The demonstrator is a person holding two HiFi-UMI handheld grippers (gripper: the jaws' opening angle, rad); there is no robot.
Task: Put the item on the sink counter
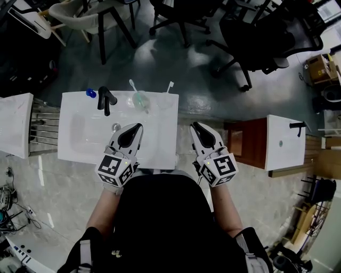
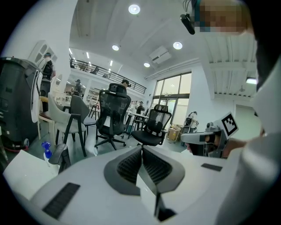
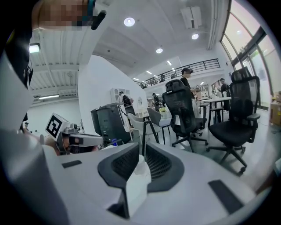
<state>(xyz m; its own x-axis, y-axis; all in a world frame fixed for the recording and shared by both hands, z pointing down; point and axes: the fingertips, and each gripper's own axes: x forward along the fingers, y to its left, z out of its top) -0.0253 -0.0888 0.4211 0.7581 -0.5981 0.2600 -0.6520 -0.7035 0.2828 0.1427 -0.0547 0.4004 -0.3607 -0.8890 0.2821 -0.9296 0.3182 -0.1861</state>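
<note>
A white sink (image 1: 160, 139) lies below me, with a black faucet (image 1: 105, 99) at its back edge. Beside the faucet are a small blue item (image 1: 91, 93), a clear cup (image 1: 140, 100) holding a toothbrush (image 1: 132, 84), and a second toothbrush (image 1: 169, 86). My left gripper (image 1: 139, 126) (image 2: 142, 147) hovers over the sink's front right part, shut and holding nothing. My right gripper (image 1: 194, 126) (image 3: 141, 146) hangs off the sink's right edge, above the floor. Its pads stand a thin slit apart, and I see no item between them.
A second white sink (image 1: 285, 141) on a wooden cabinet (image 1: 245, 143) stands to the right. A white unit (image 1: 15, 123) and a metal rail rack (image 1: 45, 125) are on the left. Black office chairs (image 1: 261, 37) and a pale chair (image 1: 90, 13) fill the floor beyond.
</note>
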